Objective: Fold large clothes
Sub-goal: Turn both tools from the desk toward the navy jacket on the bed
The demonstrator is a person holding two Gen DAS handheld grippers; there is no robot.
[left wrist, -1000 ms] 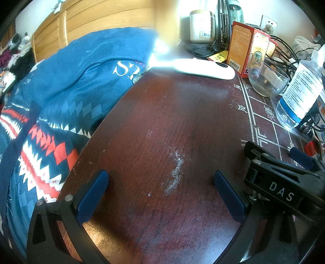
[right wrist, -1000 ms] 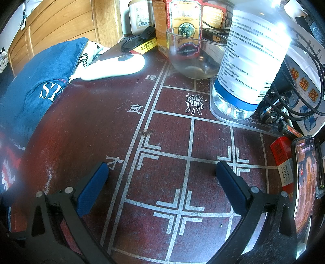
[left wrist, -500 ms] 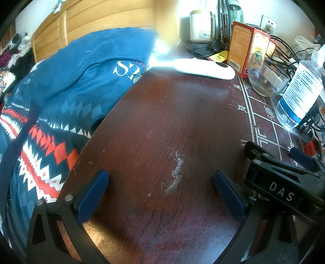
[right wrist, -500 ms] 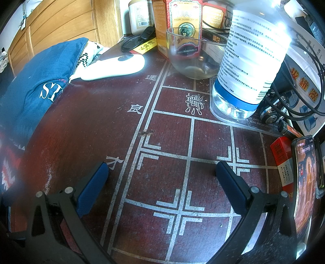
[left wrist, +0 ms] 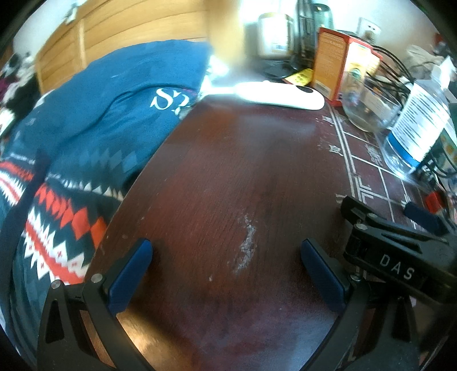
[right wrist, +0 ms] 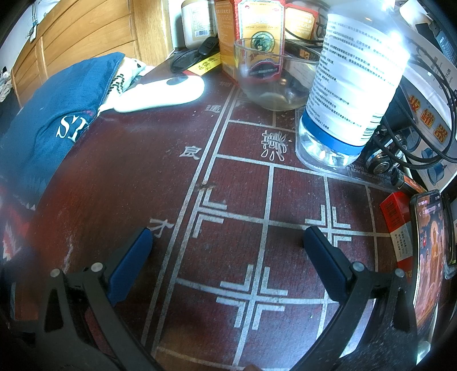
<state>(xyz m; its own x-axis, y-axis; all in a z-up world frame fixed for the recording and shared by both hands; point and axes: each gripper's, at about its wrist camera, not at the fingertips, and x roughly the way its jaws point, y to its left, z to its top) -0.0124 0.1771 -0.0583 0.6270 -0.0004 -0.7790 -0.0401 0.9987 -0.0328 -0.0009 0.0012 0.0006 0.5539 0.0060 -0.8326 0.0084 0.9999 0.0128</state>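
The dark red-brown table (left wrist: 228, 171) fills most of both views, with the left tongs (left wrist: 225, 256) and right tongs (right wrist: 228, 242) low over it. White board lines are painted on the part under the right tongs, and a pale scuffed patch (left wrist: 247, 248) lies between the fingers of the left tongs.

Left of both tongs lies the large blue garment (left wrist: 120, 114), draped past the table's left edge; its plain blue part carries white letters, and nearer the left tongs it shows a band of red, white and dark diamond pattern (left wrist: 57, 222). Neither pair of tongs touches the cloth.

Ahead and to the right of the right tongs stands a clear plastic bottle (right wrist: 357, 71) with a white label and blue band. Just left of the bottle sits a glass bowl (right wrist: 268, 82), with an orange-red carton (right wrist: 257, 25) behind it. A white oblong device (right wrist: 162, 94) lies ahead and left of the right tongs, touching the edge of the garment. At the far right of the right tongs a phone (right wrist: 428, 256) with a lit screen lies beside a small red box (right wrist: 397, 225).

Both pairs of tongs stand wide apart with nothing between their blue pads (left wrist: 128, 274). In the left wrist view the right tongs' black frame sits just to the right of the left tongs.
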